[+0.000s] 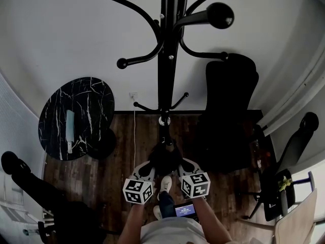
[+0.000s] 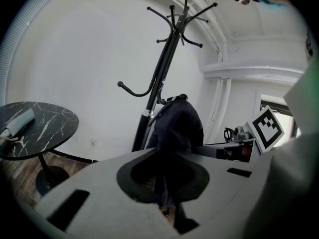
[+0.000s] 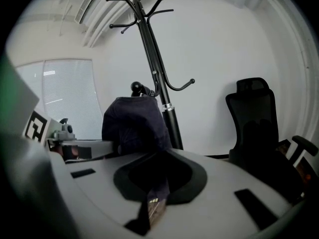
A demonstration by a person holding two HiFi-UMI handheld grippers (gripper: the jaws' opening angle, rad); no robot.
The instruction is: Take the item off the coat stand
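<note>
The jaws of the left gripper (image 2: 167, 205) are clenched on a fold of the dark navy garment (image 2: 177, 126), which rises from them as a bundle at frame centre. The jaws of the right gripper (image 3: 152, 205) are likewise clamped on its cloth. In the head view the garment is seen at lower centre between both grippers, before the coat stand (image 1: 166, 60) pole. Contact with a lower hook cannot be determined. A marble-topped round table (image 1: 91, 100) is noted at left, a black office chair (image 1: 231, 100) at right.

In the head view, the dark garment (image 1: 165, 159) is hiding the tips of the left tongs (image 1: 151, 168) and right tongs (image 1: 184, 165) and the foot of the coat stand (image 1: 166, 60), whose pole is running off the view's top edge.
</note>
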